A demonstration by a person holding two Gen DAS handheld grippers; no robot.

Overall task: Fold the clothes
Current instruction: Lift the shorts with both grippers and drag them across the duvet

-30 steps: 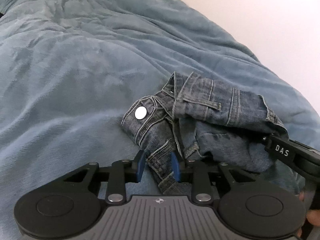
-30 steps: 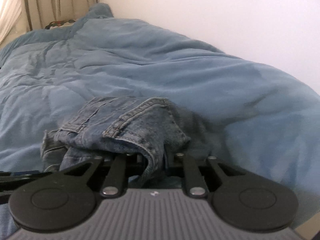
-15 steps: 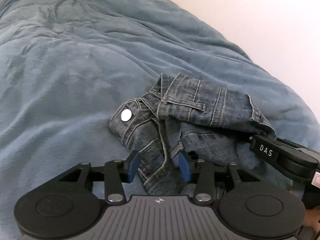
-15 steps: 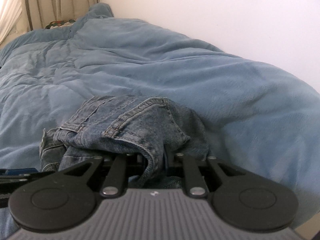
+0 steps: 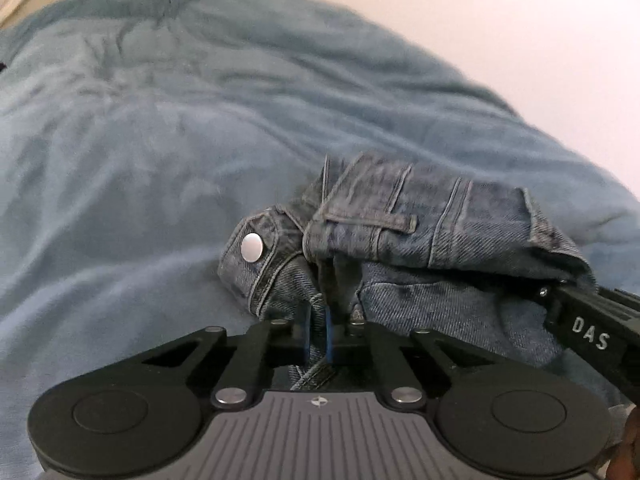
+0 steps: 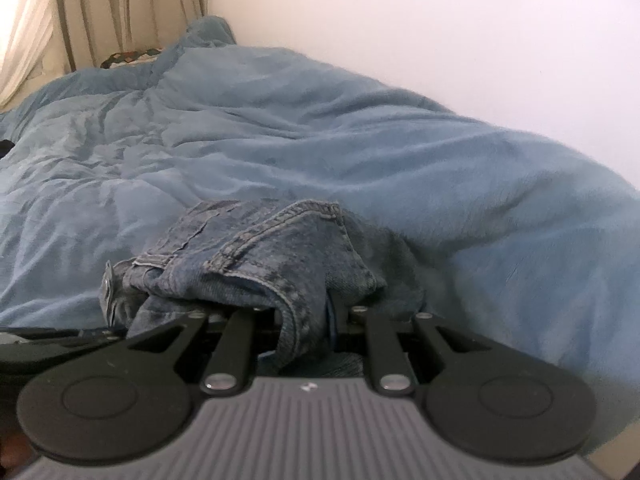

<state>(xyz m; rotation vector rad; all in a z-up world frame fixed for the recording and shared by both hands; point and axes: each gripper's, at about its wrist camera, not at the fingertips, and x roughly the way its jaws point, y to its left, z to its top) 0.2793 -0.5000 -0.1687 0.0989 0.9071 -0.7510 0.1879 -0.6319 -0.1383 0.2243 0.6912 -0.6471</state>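
A crumpled pair of blue denim jeans [image 5: 400,220] lies on the bed, its waistband and metal button [image 5: 252,247] turned toward me. My left gripper [image 5: 318,332] is closing its jaws, and the blue pads pinch a seam edge of the denim below the button. My right gripper [image 6: 308,332] is shut on a hemmed fold of the jeans [image 6: 280,256], which drapes over its fingers and hides the pads. In the left wrist view the right gripper [image 5: 588,332] reaches under the denim from the right.
A rumpled blue duvet [image 6: 280,120] covers the whole bed around the jeans. A white wall [image 6: 440,20] runs along the right side. Striped curtains [image 6: 100,12] and a patterned pillow [image 6: 132,56] are at the far end.
The left jaws first spread wider around the denim edge, then came together on it. The right gripper kept its hold and stayed in place.
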